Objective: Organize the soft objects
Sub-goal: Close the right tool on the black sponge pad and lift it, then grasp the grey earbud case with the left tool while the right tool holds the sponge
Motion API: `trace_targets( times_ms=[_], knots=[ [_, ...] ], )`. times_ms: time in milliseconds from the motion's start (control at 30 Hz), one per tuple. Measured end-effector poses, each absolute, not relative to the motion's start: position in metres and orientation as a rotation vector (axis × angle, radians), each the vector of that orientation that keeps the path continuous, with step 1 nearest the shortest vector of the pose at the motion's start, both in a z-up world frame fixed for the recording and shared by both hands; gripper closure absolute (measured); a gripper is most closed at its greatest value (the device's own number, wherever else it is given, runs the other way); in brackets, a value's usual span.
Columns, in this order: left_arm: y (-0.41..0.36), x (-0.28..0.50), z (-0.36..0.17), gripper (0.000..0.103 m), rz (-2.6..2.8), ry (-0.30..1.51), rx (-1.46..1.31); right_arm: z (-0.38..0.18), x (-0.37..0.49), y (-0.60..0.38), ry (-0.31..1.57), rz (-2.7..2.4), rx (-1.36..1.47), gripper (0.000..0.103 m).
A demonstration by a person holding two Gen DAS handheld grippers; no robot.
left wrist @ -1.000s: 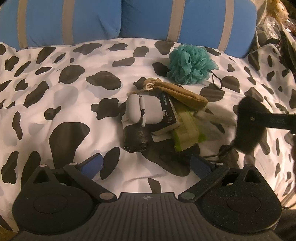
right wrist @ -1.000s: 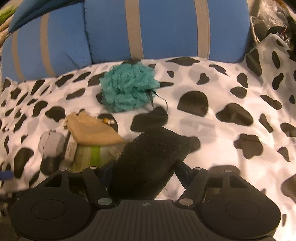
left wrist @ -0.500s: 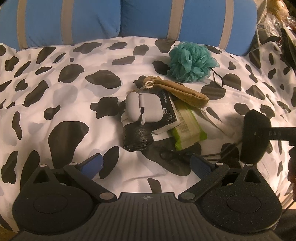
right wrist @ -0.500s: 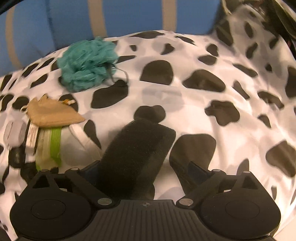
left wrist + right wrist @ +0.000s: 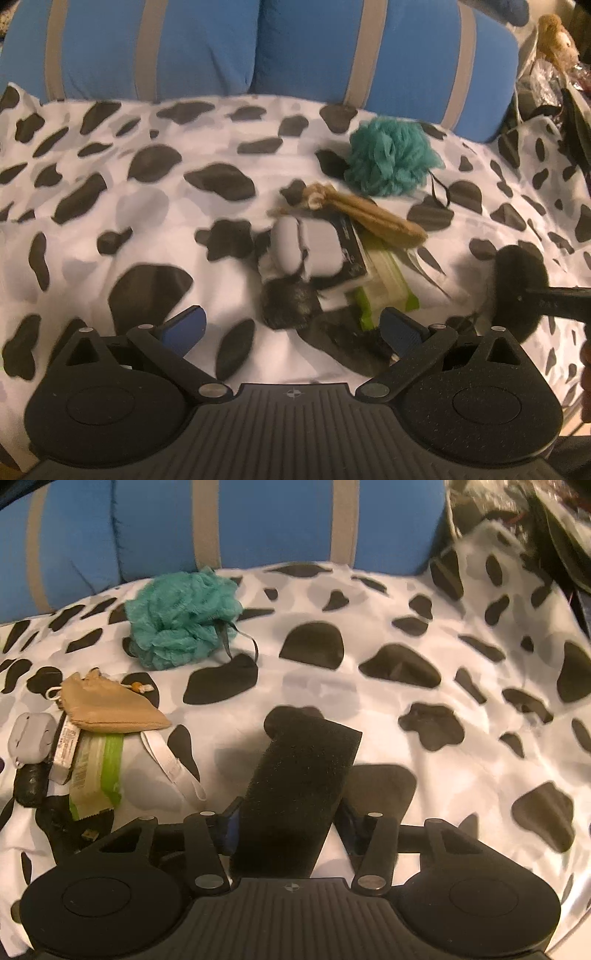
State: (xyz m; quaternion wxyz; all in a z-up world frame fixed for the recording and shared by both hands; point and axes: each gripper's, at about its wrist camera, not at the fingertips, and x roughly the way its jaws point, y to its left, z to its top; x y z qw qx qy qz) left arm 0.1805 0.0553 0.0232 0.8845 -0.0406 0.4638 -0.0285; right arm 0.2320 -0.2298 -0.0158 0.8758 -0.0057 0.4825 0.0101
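My right gripper (image 5: 288, 823) has a black foam sponge (image 5: 299, 786) standing between its jaws, which are closing; both pads touch the sponge's sides. The sponge's far end rests on the cow-print bedspread (image 5: 406, 709). In the left wrist view the same sponge (image 5: 517, 288) shows at the right edge. My left gripper (image 5: 293, 326) hangs open over the bedspread with nothing between its blue pads. Just beyond it lies a pile: a grey earbud case (image 5: 306, 251), a tan drawstring pouch (image 5: 373, 218), a green wipes packet (image 5: 384, 284) and a black roll (image 5: 288, 302). A teal bath pouf (image 5: 393, 158) sits behind the pile.
Blue pillows with grey stripes (image 5: 184, 48) line the back of the bed. Bags and a plush toy (image 5: 554, 33) crowd the far right corner. A white strap (image 5: 170, 764) trails from the pile toward the sponge. Bare bedspread stretches to the left (image 5: 110, 221) and right (image 5: 480, 664).
The right jaws spread wide around the sponge half a second ago and have narrowed back onto it. The right view swung across the bed. The left gripper barely moved.
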Motion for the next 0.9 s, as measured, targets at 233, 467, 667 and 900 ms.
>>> trace_targets(
  times_ms=[233,467,667,900],
  knots=[
    [0.062,0.198,0.018,0.000,-0.092,0.965,-0.115,0.008,0.214,-0.241,0.907,0.103,-0.005,0.052],
    [0.043,0.217,0.013,0.013,-0.131,0.940,-0.013,0.022,0.192,-0.245,0.867,0.167,0.021,0.052],
    [0.038,0.236,0.002,0.016,-0.102,0.928,0.019,0.028,0.182,-0.248,0.849,0.188,0.050,0.052],
    [0.035,0.254,-0.017,0.034,-0.105,0.990,0.032,0.029,0.184,-0.251,0.843,0.197,0.077,0.052]
  ],
)
